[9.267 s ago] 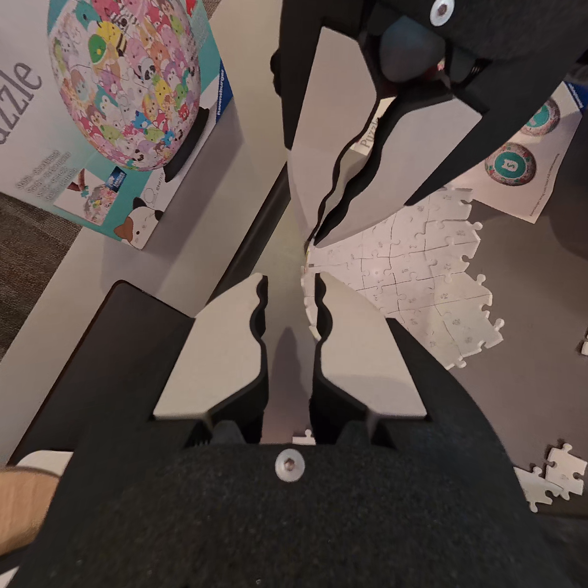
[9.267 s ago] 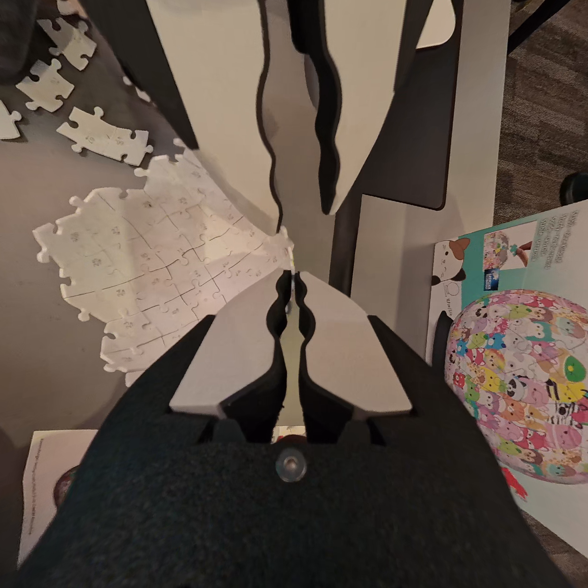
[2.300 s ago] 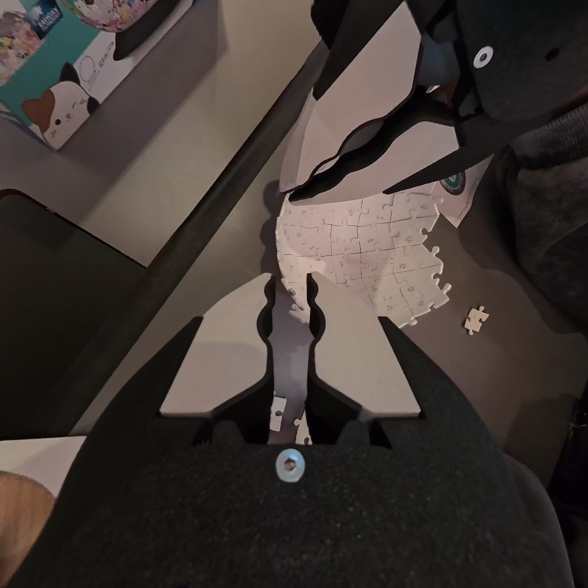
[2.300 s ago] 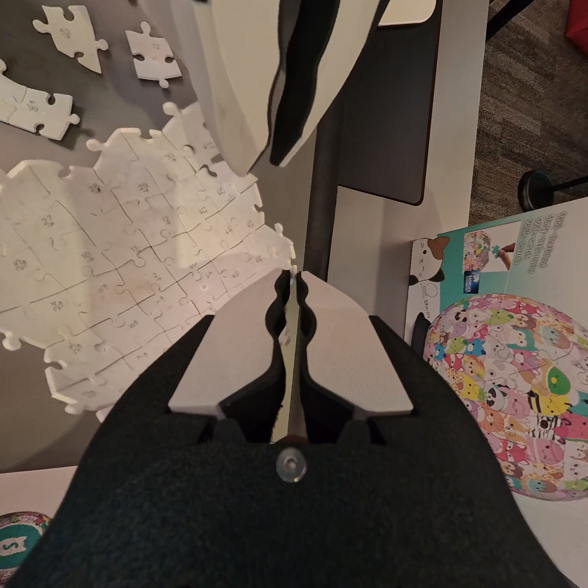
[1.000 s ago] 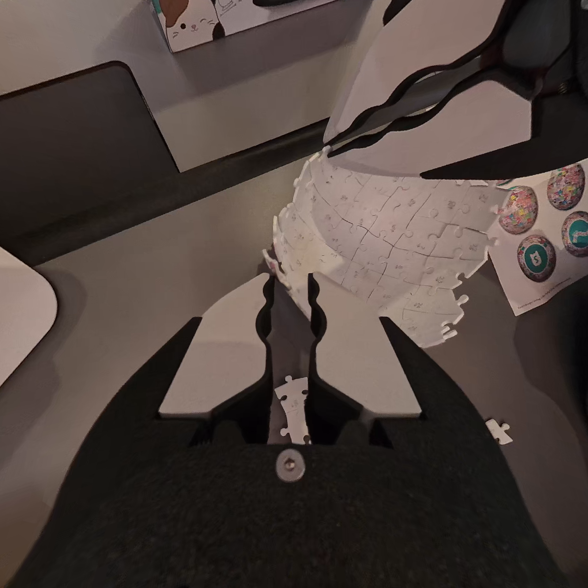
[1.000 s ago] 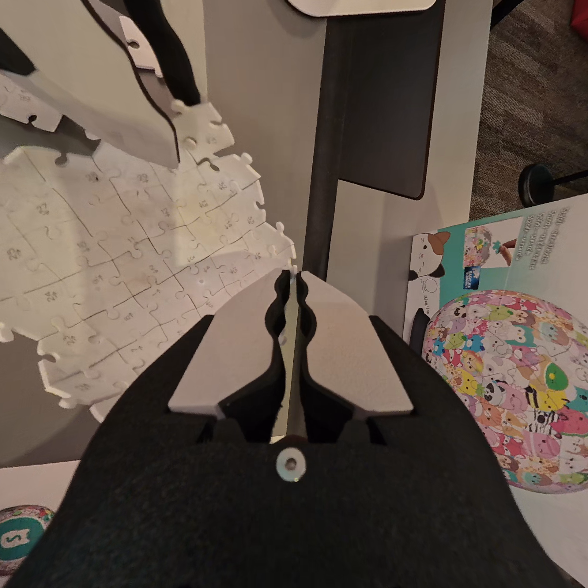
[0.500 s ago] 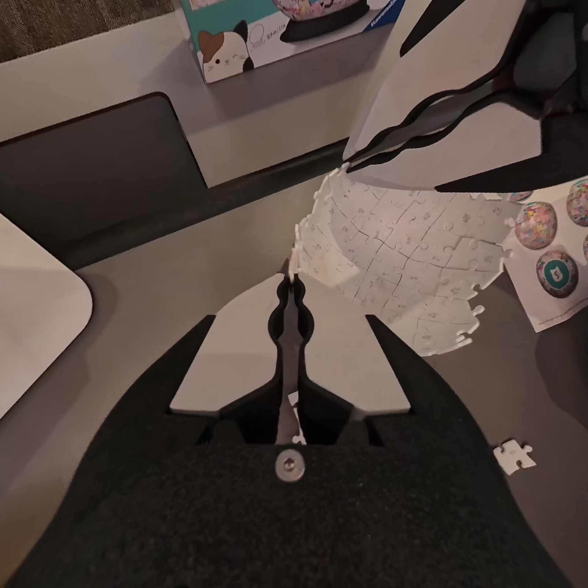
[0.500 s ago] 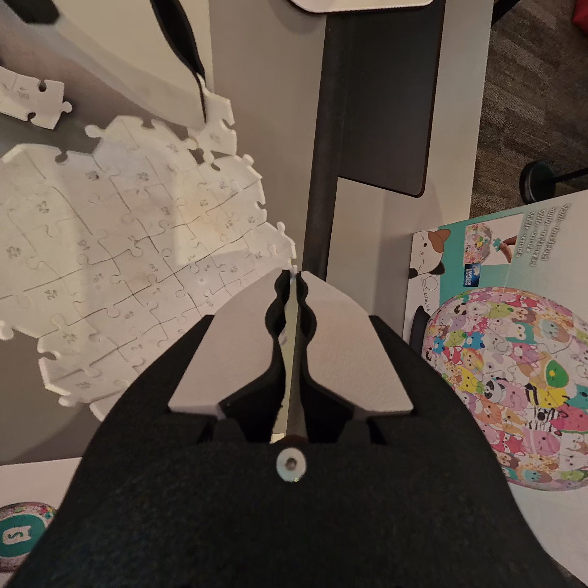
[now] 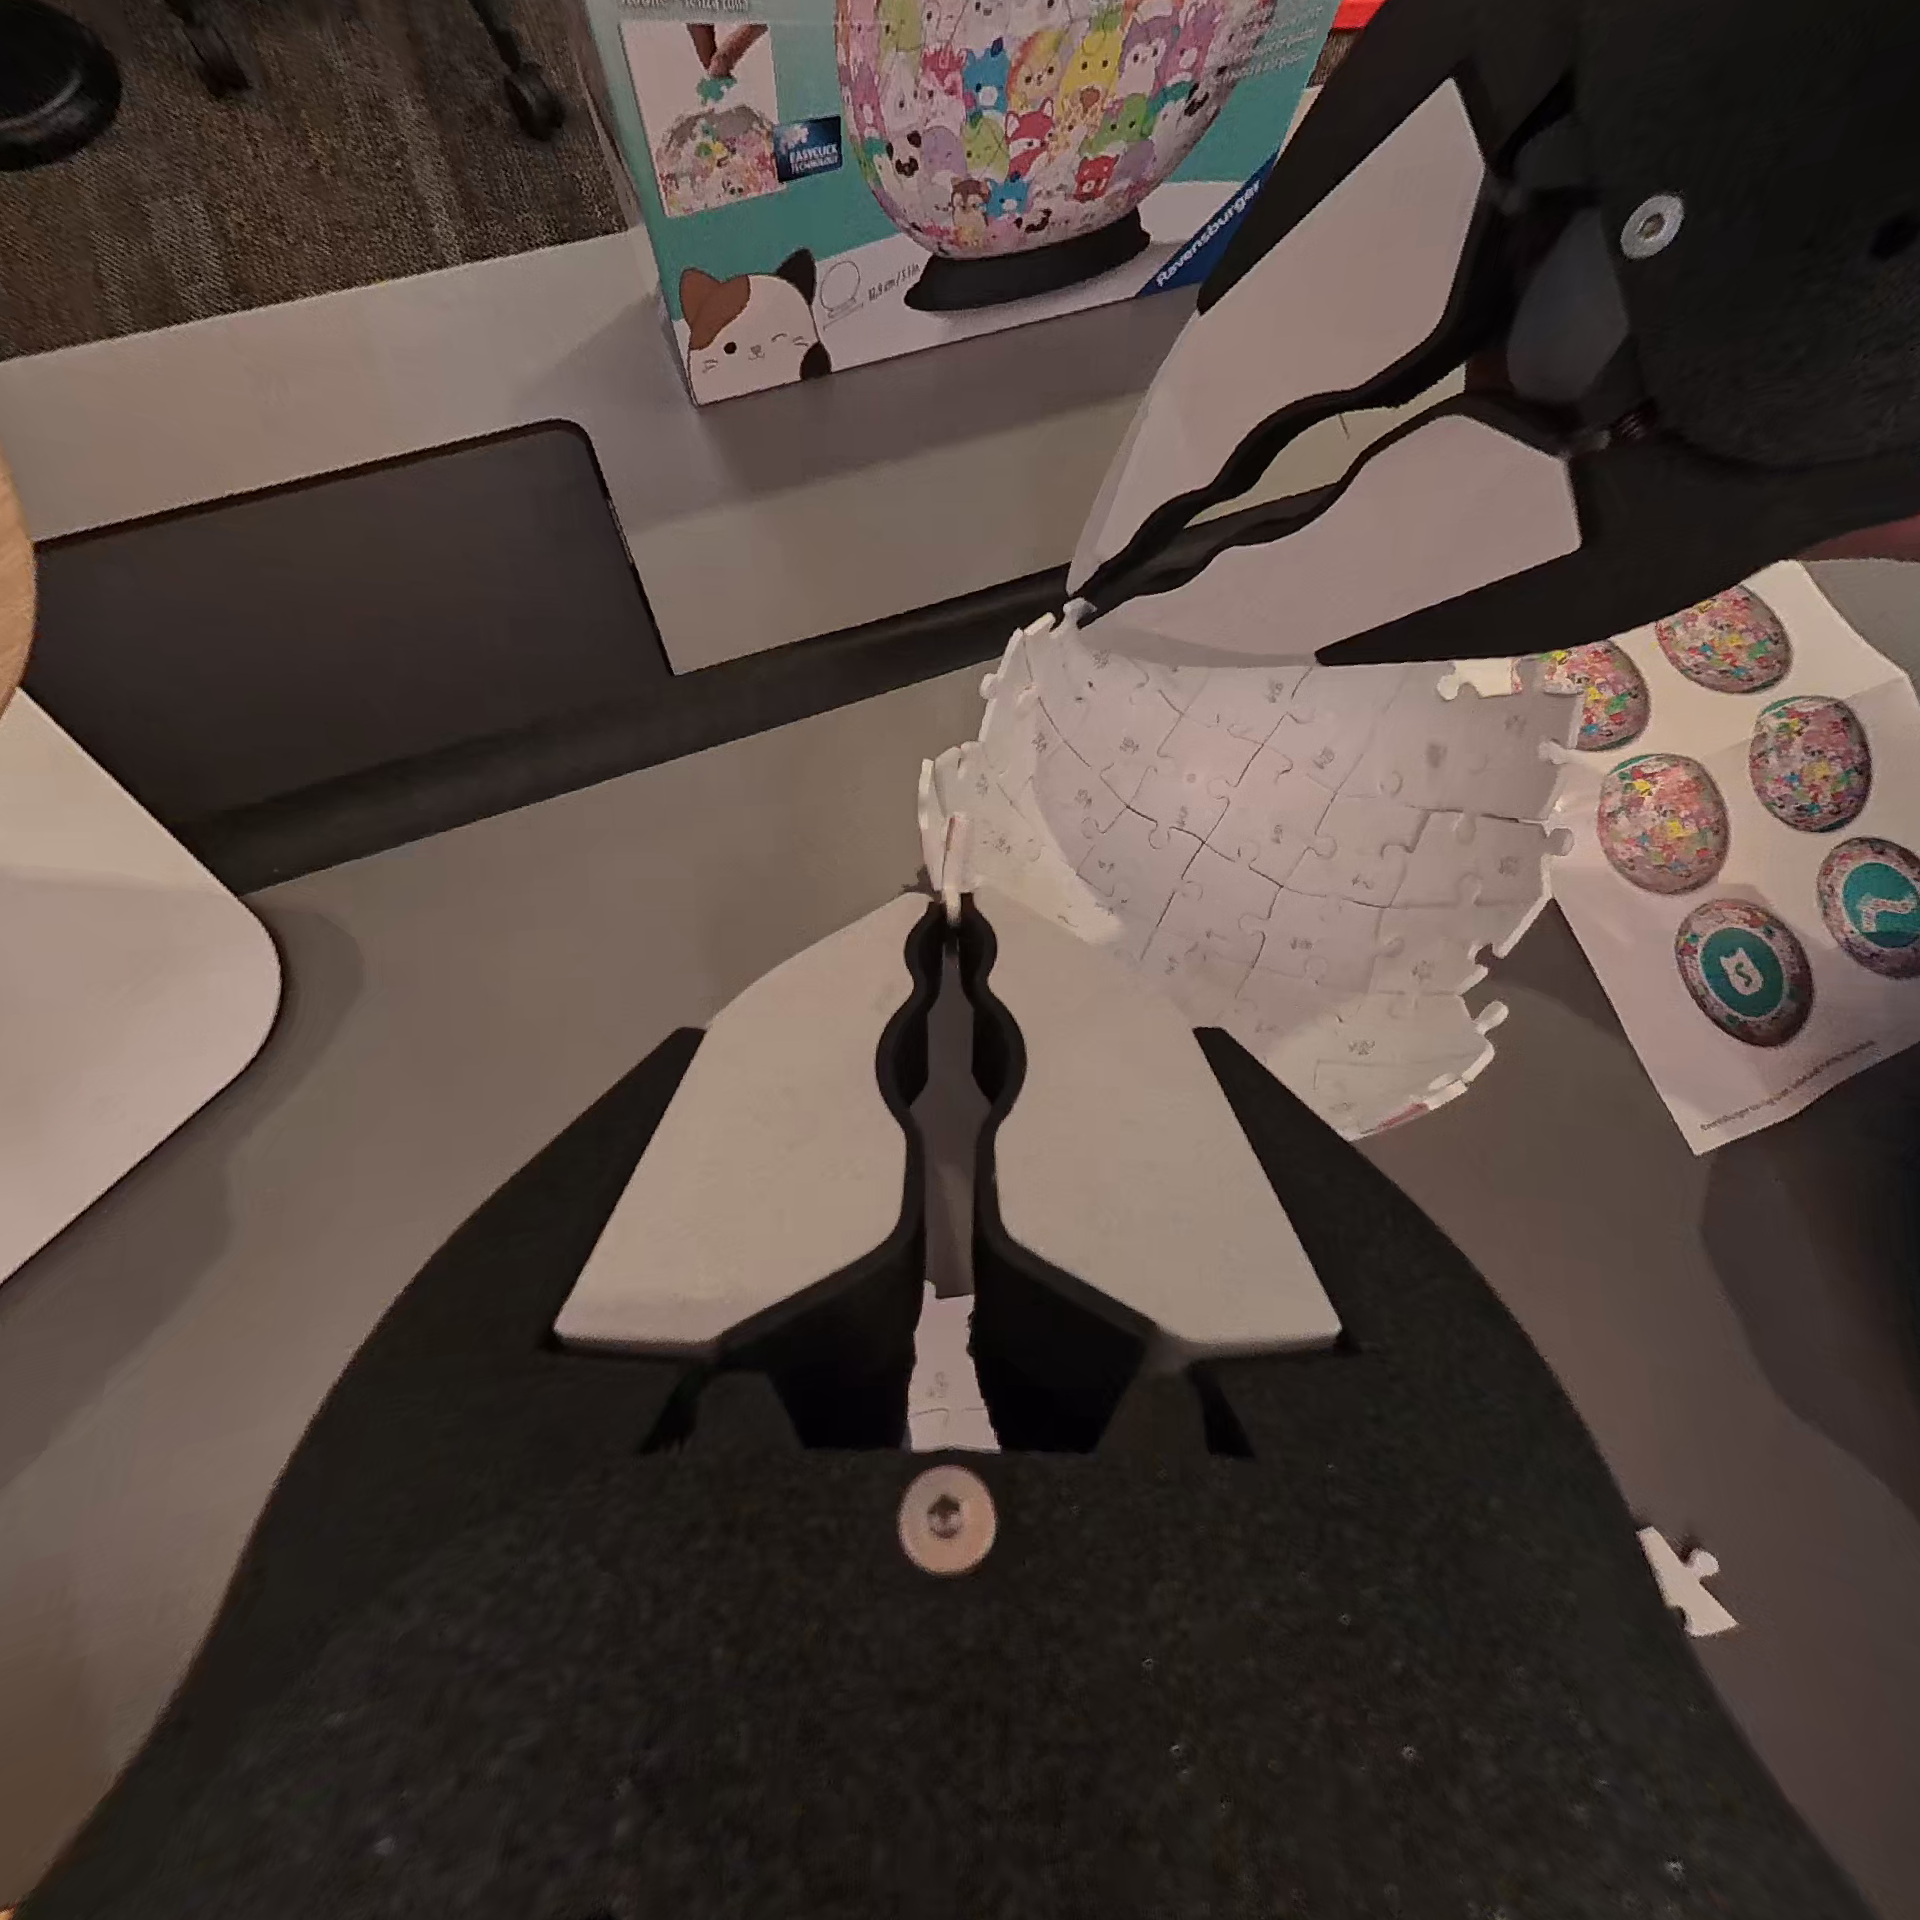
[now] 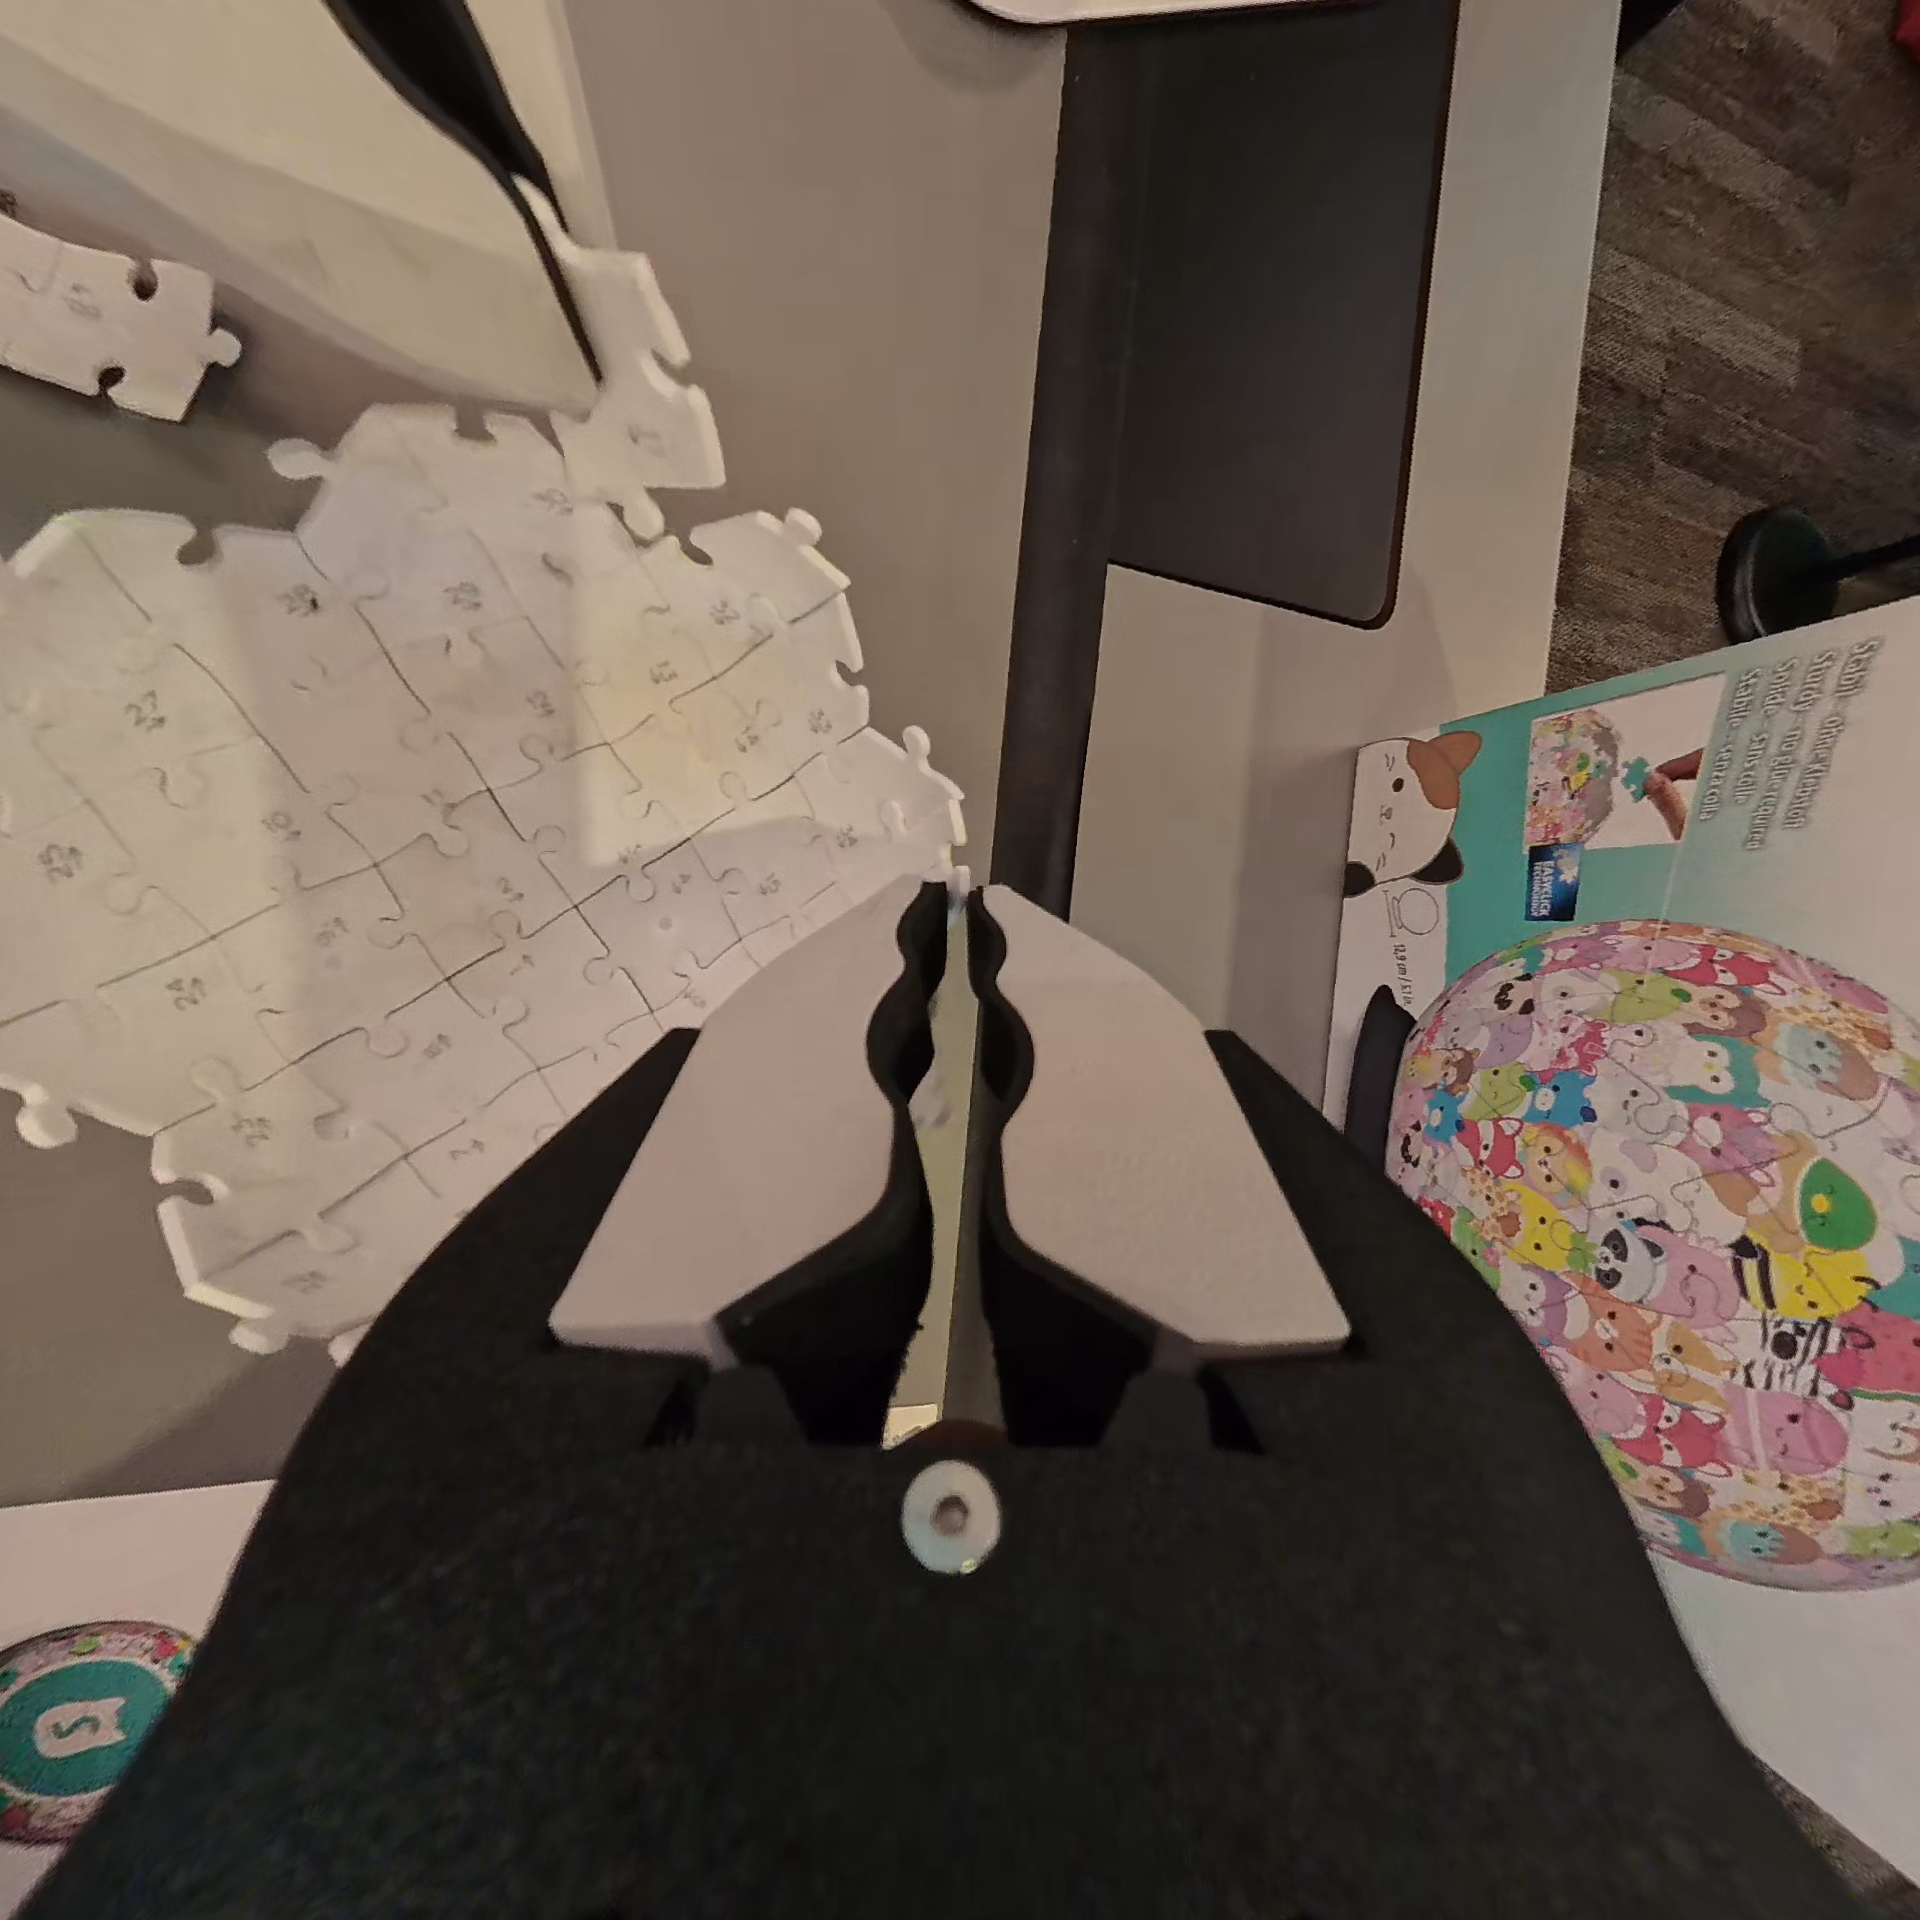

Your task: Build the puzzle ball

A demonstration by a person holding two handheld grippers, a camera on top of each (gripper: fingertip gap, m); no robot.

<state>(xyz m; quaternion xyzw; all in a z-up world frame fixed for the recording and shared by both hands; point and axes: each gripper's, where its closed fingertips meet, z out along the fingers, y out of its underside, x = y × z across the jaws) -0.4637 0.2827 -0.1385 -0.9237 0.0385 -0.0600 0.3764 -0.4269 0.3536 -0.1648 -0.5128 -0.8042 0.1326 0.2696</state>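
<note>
The part-built puzzle ball (image 9: pixel 1247 852) is a curved white shell with its numbered inner side showing, held above the grey table. My left gripper (image 9: pixel 951 914) is shut on a white puzzle piece (image 10: pixel 639 416) at the shell's rim; I cannot tell whether the piece is locked in. My right gripper (image 10: pixel 961 894) is shut on another part of the rim of the shell (image 10: pixel 416 831). In the left wrist view the right gripper (image 9: pixel 1081 613) comes in from the upper right. In the right wrist view, the left gripper's fingers (image 10: pixel 312 229) come in from the upper left.
The puzzle box (image 9: pixel 935 187) stands at the table's far side and also shows in the right wrist view (image 10: pixel 1662 1143). A picture leaflet (image 9: pixel 1766 831) lies right of the shell. Loose white pieces (image 9: pixel 1683 1590) (image 10: pixel 94 322) lie on the table. A dark slot (image 9: pixel 312 603) crosses the table. Tip to tip, the grippers are about 9 centimetres apart.
My left gripper closed from open onto the piece at the shell's rim. The left wrist view tilted up, bringing the box into view. The right gripper kept its grip.
</note>
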